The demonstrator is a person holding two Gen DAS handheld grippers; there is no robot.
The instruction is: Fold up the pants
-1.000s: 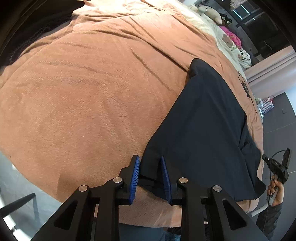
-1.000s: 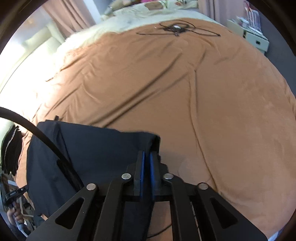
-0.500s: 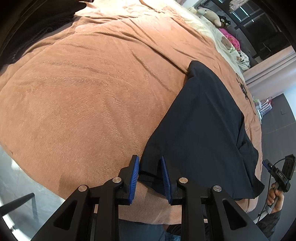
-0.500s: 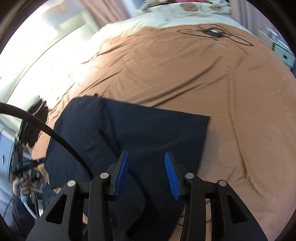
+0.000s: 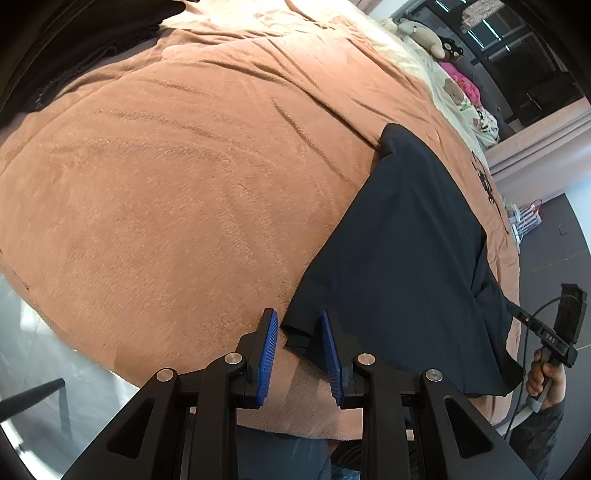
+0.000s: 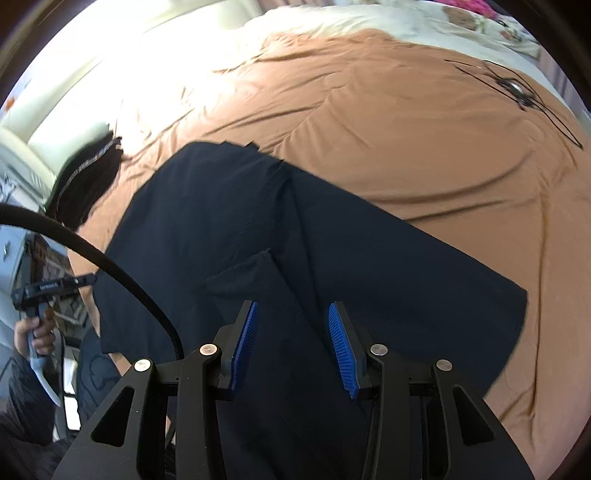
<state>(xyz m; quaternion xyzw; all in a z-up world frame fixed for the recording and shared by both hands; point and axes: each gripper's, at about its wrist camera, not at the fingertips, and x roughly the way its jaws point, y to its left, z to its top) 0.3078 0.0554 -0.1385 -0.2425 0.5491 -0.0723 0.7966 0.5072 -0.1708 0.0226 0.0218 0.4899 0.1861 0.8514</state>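
Dark navy pants [image 5: 406, 258] lie spread on the bed's brown blanket [image 5: 184, 184], near the bed's near edge, folded over so the cloth is doubled w/ a flap edge showing in the right wrist view [image 6: 295, 240]. Left gripper [image 5: 298, 349] sits low at 1 corner of the pants: its 2 blue-padded fingers [image 5: 267, 354] stand apart w/ the corner tip of the cloth lying between them, but there's blanket showing either side of that tip and the pads don't press on it, so nothing is pinched. Right gripper [image 6: 291, 345] hovers over the middle of the pants, fingers [image 6: 243, 341] spread w/ a clear gap, only flat dark cloth seen below and between them; nothing gripped. From the left wrist view the right gripper's handle [image 5: 554, 332] shows at the far right, past the other corner of the pants, w/ the person's right hand [image 5: 546, 380] wrapped round it. From the right wrist view the left gripper's handle and left hand [image 6: 37, 328] show at the far left edge, beside the bed. A black cable [image 6: 110, 266] arcs across the right wrist view's left side. Beyond the pants, on the blanket, a black clothes hanger [image 6: 517, 92] lies well apart. Another dark garment [image 6: 88, 184] is heaped at the blanket's left edge, just beside the pants but whether touching I can't tell. Stuffed toys [image 5: 424, 33] and pale patterned bedding [image 5: 461, 99] sit at the bed's far end.
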